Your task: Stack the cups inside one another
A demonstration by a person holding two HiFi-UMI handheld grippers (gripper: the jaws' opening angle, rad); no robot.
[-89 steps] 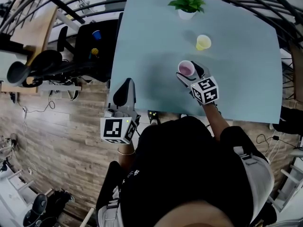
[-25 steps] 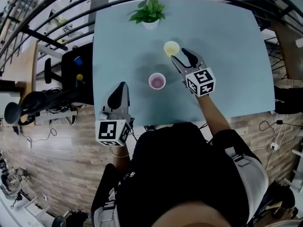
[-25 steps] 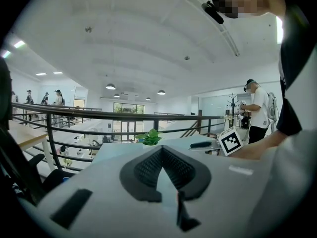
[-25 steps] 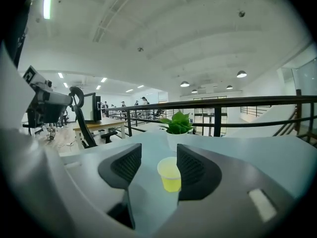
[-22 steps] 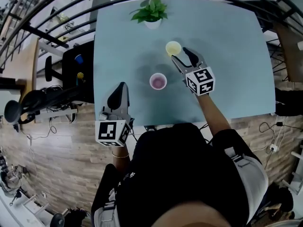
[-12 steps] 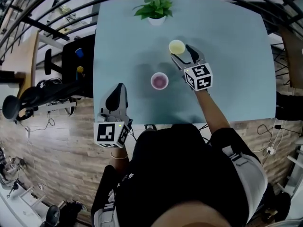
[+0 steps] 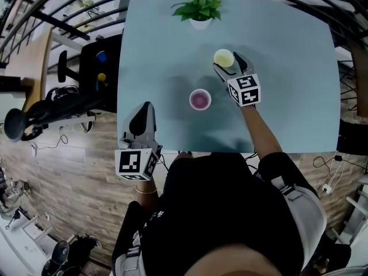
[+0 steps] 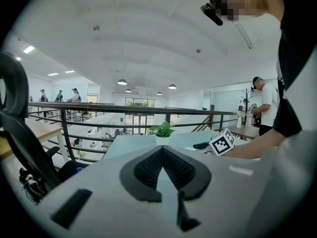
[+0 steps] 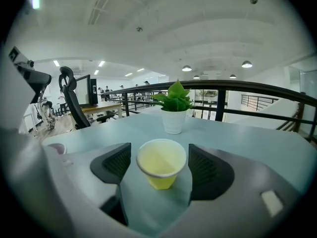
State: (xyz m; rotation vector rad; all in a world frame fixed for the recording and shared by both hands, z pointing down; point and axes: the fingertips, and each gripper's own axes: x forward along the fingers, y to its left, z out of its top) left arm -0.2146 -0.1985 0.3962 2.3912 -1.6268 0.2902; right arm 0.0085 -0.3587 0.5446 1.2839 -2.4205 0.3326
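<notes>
A yellow cup point(image 7: 223, 57) stands upright on the light blue table point(image 7: 287, 96), towards its far side. My right gripper point(image 7: 229, 64) reaches round it with its jaws opening. In the right gripper view the yellow cup point(image 9: 161, 168) sits between the two dark pads point(image 9: 117, 165), with a small gap on each side. A pink cup point(image 7: 200, 99) stands alone nearer to me and to the left; its rim point(image 9: 57, 148) shows at the left edge of the right gripper view. My left gripper point(image 7: 142, 118) hovers at the table's near left edge, shut and holding nothing.
A potted plant point(image 7: 200, 8) in a white pot stands at the table's far edge, just behind the yellow cup point(image 9: 174, 110). A black railing point(image 9: 223, 90) runs beyond the table. Black office chairs point(image 7: 98, 73) stand off the left side.
My right gripper let go of the pink cup, moved to the yellow cup, sank and spread its jaws round it. The left gripper has hardly moved.
</notes>
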